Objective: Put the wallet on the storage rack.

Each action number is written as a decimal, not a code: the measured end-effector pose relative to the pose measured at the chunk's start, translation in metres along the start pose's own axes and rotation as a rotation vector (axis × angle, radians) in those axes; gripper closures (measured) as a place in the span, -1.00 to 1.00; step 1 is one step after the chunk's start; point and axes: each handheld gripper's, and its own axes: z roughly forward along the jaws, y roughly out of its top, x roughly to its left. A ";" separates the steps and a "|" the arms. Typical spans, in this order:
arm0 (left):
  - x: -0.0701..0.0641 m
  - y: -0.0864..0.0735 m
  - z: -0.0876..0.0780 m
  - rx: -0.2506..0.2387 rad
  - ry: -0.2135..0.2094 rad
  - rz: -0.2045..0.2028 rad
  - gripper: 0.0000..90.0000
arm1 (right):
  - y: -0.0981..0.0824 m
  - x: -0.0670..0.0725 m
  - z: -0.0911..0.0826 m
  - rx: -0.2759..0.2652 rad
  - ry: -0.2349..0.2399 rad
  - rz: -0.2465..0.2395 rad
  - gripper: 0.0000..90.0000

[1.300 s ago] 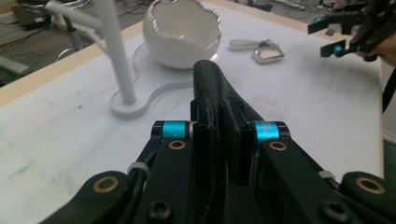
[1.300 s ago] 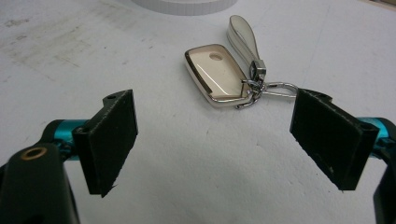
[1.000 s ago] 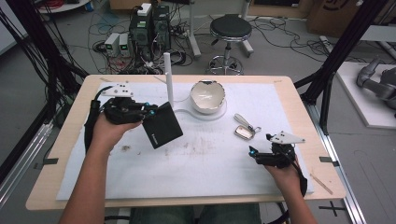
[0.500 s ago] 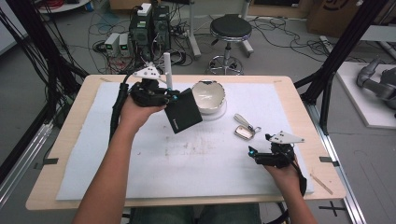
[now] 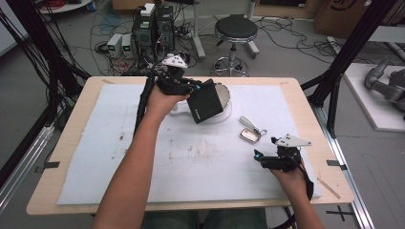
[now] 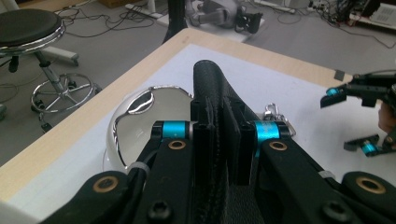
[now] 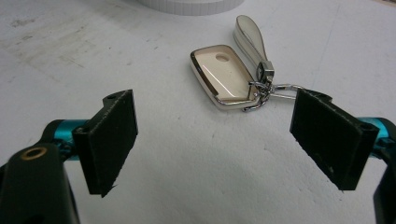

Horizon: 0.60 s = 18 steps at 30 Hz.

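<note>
Left jaws: closed on a black wallet [image 6: 212, 107], which is clamped between the two pads and is seen edge-on, rising upright past the blue fittings in the left gripper view.
Right jaws: held wide apart, with nothing between the pads; bare white mat is seen in the gap.
Left gripper [image 5: 191, 88]: carried above the far middle of the table, at the end of an outstretched forearm.
Black wallet, place: held clear of the mat, tilted with one corner lowest, just in front of the round mirror [image 5: 224, 93] in the high view; part of the mirror is covered by it.
Round mirror: stood on a white base at the far middle of the mat; its bright round face is seen to the left of the wallet in the left gripper view [image 6: 135, 126].
Right gripper [image 5: 267, 157]: rested low at the near right of the mat, well apart from the left gripper.
Key fob [image 7: 222, 79]: laid flat on the mat just beyond the right jaws, cream with a silver rim; it is touched by neither pad.
Fob strap [image 7: 250, 35]: a pale loop joined to the fob by a metal ring and clip, stretched away toward the far side.
Mat [image 5: 105, 143]: white, marked with faint smudges, spread over most of the wooden table [image 5: 71, 124].
Stool [image 5: 236, 33]: stood on the floor beyond the far edge of the table.
</note>
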 end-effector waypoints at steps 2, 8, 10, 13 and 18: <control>0.001 0.001 0.003 0.001 0.002 0.003 0.83 | 0.000 0.000 0.000 0.000 -0.001 -0.002 -0.66; 0.006 0.008 0.020 0.017 0.014 -0.003 0.83 | -0.001 0.000 -0.001 0.000 0.000 0.000 -0.66; 0.012 0.012 0.026 0.022 0.039 -0.005 0.83 | -0.002 -0.001 -0.002 0.000 -0.002 0.001 -0.66; 0.017 0.014 0.030 0.014 0.055 -0.011 0.83 | -0.003 -0.001 -0.003 -0.001 -0.004 0.004 -0.66; 0.019 0.019 0.039 0.012 0.059 -0.006 0.83 | -0.004 -0.003 -0.002 0.005 -0.006 0.005 -0.66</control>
